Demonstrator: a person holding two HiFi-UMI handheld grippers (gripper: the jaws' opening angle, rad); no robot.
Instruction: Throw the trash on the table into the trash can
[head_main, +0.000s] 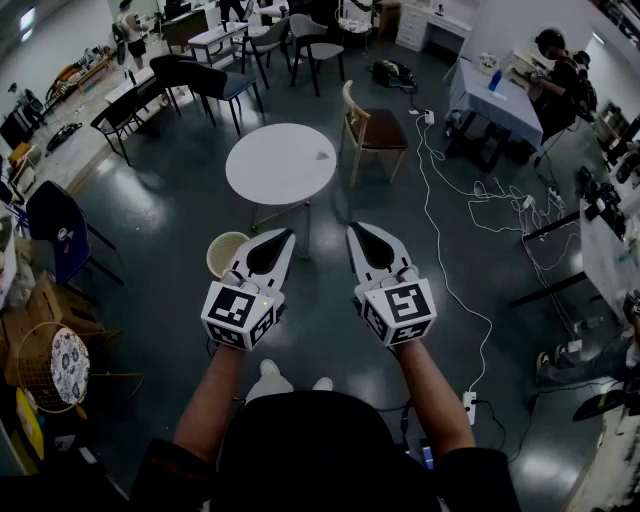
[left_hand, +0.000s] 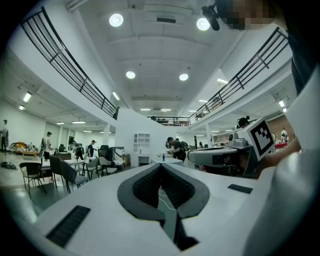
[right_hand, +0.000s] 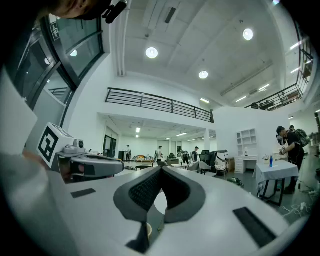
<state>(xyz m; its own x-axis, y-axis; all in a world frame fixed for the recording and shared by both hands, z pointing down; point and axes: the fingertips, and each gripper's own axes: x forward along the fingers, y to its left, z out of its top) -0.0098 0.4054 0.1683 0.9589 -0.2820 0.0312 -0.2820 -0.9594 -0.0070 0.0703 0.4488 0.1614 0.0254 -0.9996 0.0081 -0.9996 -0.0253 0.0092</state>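
Observation:
In the head view a round white table (head_main: 280, 165) stands ahead of me on the dark floor, with one small grey piece of trash (head_main: 322, 155) near its right edge. A cream round trash can (head_main: 225, 252) sits on the floor just left of the table's foot, beside my left gripper (head_main: 288, 233). My right gripper (head_main: 352, 229) hovers level next to it, short of the table. Both pairs of jaws are shut with nothing between them, as the left gripper (left_hand: 161, 165) and right gripper (right_hand: 161, 168) views also show.
A wooden chair (head_main: 370, 130) stands right of the table and dark chairs (head_main: 215, 85) behind it. A white cable (head_main: 445, 230) runs across the floor to a power strip (head_main: 468, 405). A person (head_main: 560, 70) sits at a blue-covered table (head_main: 495, 100). A wire basket (head_main: 50, 365) is at lower left.

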